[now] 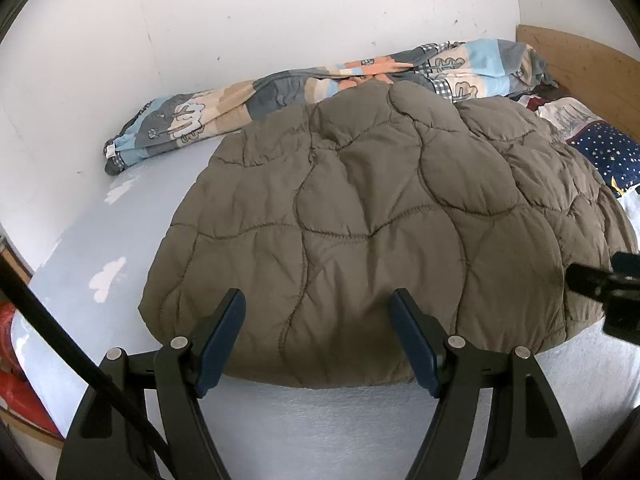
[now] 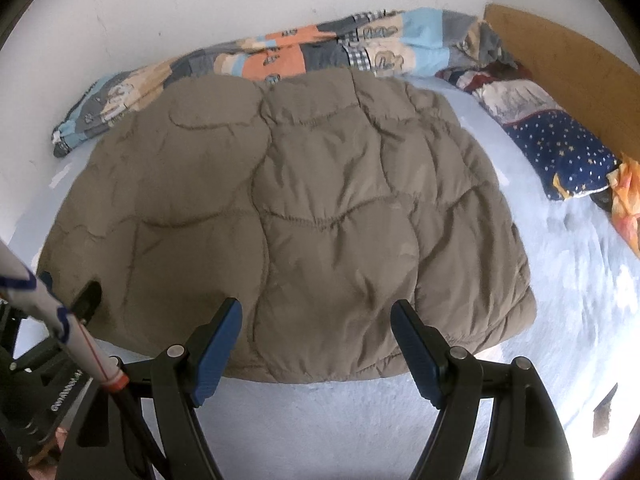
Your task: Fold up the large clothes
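White wall [image 1: 280,20] stands behind a bed [image 1: 320,420] covered in a pale blue sheet, with a wooden headboard [image 2: 560,72] far off to the right. Straight ahead of the left hand-held gripper [image 1: 318,312] lies the quilted brown jacket [image 1: 360,220], spread flat on the bed; its near hem sits just under and between the fingertips, whose blue pads [image 1: 224,340] stand apart with nothing clamped. The right hand-held gripper [image 2: 316,320] hangs over the same hem further right, its jaws likewise apart and holding nothing; whether either touches the fabric cannot be told. Beyond the jacket, against the wall, a patchwork quilt [image 2: 320,52] is bunched in a long roll, touching the jacket's far edge. Right of the right hand-held gripper, near the headboard, lies a navy star-print pillow [image 2: 560,148], with an orange cloth [image 2: 628,204] just beside it.
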{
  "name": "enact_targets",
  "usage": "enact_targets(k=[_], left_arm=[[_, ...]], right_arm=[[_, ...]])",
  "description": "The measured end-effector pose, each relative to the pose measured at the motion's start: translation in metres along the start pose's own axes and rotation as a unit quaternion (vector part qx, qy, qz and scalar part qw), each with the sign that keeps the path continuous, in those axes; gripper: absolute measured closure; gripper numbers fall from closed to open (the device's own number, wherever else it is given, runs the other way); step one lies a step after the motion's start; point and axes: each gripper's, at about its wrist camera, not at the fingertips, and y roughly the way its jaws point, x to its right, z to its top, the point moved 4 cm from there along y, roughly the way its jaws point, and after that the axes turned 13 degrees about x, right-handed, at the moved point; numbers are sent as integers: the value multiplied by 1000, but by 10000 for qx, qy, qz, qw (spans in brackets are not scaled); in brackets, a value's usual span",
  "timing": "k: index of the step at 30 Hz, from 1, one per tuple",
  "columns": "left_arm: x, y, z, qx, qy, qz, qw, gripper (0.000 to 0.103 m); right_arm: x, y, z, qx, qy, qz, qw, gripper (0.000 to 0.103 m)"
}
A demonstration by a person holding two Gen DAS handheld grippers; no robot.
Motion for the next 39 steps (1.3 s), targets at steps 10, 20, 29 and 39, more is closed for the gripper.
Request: enact_targets(k=[10, 20, 29, 39], left_arm=[[-5, -12, 5, 148, -104, -33, 9998, 29], [-14, -116, 19, 887, -318, -262, 9952, 16], [-19, -199, 8, 1305, -101, -208, 9912, 6], [-33, -241, 31, 1578, -319, 6, 9870, 6]], right_arm=[[-3, -19, 8, 388, -47, -13, 9992, 22], [-6, -141, 3, 1978, -271, -210, 9796, 13], [-12, -215, -27, 2676, -439, -524, 9611, 3], [-21, -260, -17, 2681, -193, -88, 9632, 0]])
